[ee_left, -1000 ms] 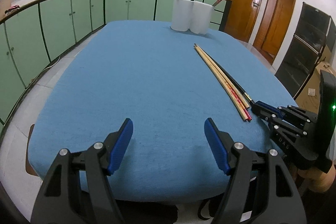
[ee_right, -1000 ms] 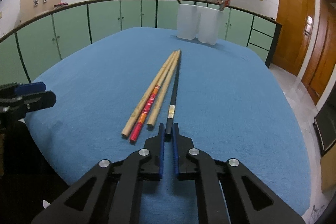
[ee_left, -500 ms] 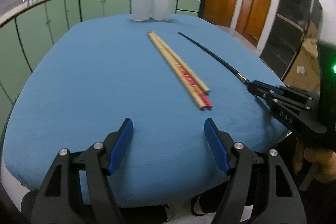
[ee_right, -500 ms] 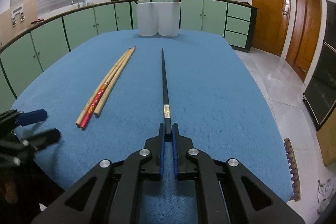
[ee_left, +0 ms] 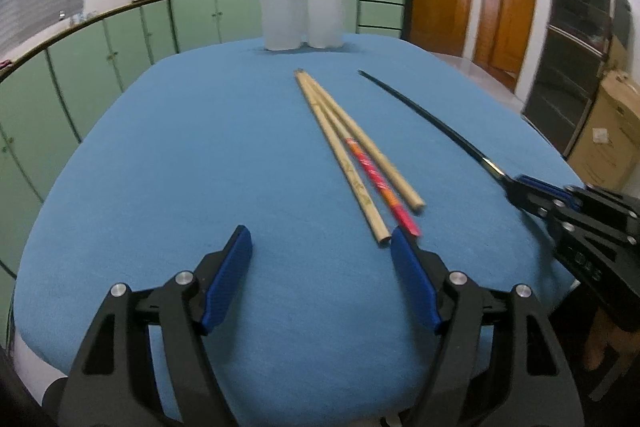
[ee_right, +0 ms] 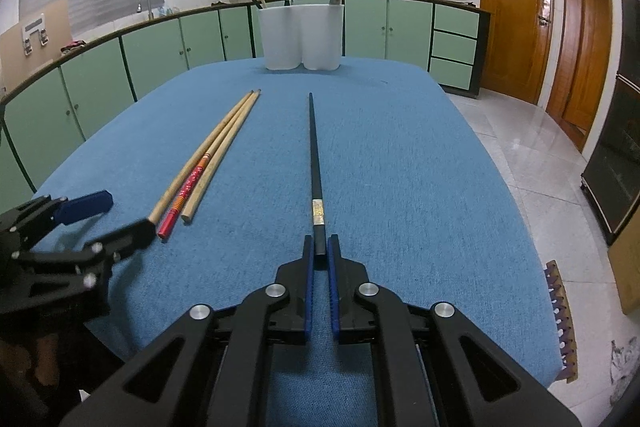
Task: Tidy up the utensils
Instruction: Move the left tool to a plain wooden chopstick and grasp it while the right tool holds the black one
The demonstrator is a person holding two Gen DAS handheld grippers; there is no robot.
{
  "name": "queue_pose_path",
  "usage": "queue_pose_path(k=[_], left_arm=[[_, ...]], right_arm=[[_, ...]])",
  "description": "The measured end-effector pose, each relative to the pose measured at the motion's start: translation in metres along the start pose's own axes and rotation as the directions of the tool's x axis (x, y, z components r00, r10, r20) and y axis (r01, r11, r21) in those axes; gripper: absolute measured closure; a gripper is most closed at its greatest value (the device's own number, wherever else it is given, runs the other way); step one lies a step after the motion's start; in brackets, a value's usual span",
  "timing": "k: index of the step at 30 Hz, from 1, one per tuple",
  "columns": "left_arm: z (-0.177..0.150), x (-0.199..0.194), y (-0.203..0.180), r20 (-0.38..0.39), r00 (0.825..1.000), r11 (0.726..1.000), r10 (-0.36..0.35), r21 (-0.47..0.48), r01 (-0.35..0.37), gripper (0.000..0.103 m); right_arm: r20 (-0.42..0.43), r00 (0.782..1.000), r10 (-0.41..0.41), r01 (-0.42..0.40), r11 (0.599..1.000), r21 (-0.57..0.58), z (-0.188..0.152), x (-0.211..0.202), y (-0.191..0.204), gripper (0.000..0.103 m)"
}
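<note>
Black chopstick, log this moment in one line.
right gripper: shut on black chopstick | left gripper: open, empty | three chopsticks: on table

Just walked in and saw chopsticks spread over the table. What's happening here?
A person with a handheld gripper in each hand is sorting chopsticks. The right gripper is shut on the near end of a black chopstick, which points toward the white holder at the far edge of the blue table. The left gripper has its jaws open and empty, near the ends of three more chopsticks, two tan and one red-ended, lying together on the cloth.
</note>
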State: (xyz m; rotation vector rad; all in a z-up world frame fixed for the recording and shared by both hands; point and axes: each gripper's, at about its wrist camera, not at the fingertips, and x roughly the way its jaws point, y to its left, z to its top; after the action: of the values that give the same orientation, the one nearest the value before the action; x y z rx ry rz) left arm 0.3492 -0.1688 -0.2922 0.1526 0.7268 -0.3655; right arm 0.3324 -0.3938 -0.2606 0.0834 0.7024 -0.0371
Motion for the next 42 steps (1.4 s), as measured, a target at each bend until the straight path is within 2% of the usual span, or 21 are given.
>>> queue_pose_path(k=[3,7,14,15,17,20,23,26,30,31,32,35,40,42], left_arm=[[0.003,-0.001,0.006,-0.006,1.000,0.999,-0.019,-0.031,0.019,0.033],[0.001,0.000,0.004,0.005,1.000,1.000,-0.019,0.000,0.019,0.033],[0.010,0.010,0.003,0.016,1.000,1.000,-0.013,-0.002,0.013,0.034],[0.011,0.012,0.003,0.026,1.000,1.000,-0.006,-0.006,0.006,0.037],[0.010,0.013,0.007,0.038,0.999,1.000,0.005,-0.025,-0.004,0.059],[0.009,0.010,0.022,0.041,0.998,0.997,0.036,-0.073,-0.033,0.086],[0.004,0.006,0.036,0.041,0.995,0.988,0.090,-0.126,-0.084,0.092],[-0.002,-0.003,0.048,0.032,0.992,0.982,0.120,-0.152,-0.113,0.092],[-0.006,-0.013,0.049,0.027,0.996,0.990,0.080,-0.117,-0.077,0.091],[-0.005,-0.013,0.051,0.025,0.998,0.992,0.065,-0.111,-0.062,0.088],[-0.004,-0.011,0.052,0.021,0.998,0.993,0.057,-0.103,-0.054,0.078],[0.003,-0.002,0.054,0.021,1.000,0.996,0.014,-0.087,-0.012,0.060],[0.017,0.017,0.049,0.040,0.999,1.000,-0.009,-0.009,0.009,0.059],[0.021,0.021,0.050,0.039,0.999,1.000,-0.025,-0.016,0.025,0.060]], right_arm=[[0.001,1.000,-0.001,0.001,1.000,-0.001,0.000,0.000,0.000,0.096],[0.003,1.000,-0.001,0.001,1.000,-0.005,0.001,0.002,0.003,0.096],[0.009,1.000,-0.013,0.014,1.000,-0.027,0.004,0.007,0.008,0.095],[0.011,1.000,-0.016,0.017,0.999,-0.030,0.004,0.008,0.008,0.095],[0.014,1.000,-0.025,0.026,0.999,-0.039,0.004,0.008,0.010,0.095],[0.020,0.999,-0.034,0.035,0.998,-0.048,0.004,0.009,0.012,0.095],[0.024,0.999,-0.035,0.036,0.997,-0.066,0.004,0.009,0.015,0.095],[0.028,0.999,-0.032,0.034,0.996,-0.085,0.002,0.008,0.019,0.094],[0.027,0.999,-0.027,0.030,0.996,-0.081,0.001,0.006,0.019,0.094],[0.026,0.999,-0.027,0.029,0.996,-0.079,0.001,0.006,0.018,0.094],[0.026,0.999,-0.026,0.028,0.997,-0.078,0.001,0.005,0.018,0.094],[0.024,0.999,-0.025,0.027,0.997,-0.075,0.001,0.005,0.018,0.094],[0.024,0.999,-0.024,0.026,0.997,-0.074,0.001,0.004,0.018,0.094],[0.024,0.999,-0.025,0.027,0.997,-0.074,0.002,0.005,0.019,0.094]])
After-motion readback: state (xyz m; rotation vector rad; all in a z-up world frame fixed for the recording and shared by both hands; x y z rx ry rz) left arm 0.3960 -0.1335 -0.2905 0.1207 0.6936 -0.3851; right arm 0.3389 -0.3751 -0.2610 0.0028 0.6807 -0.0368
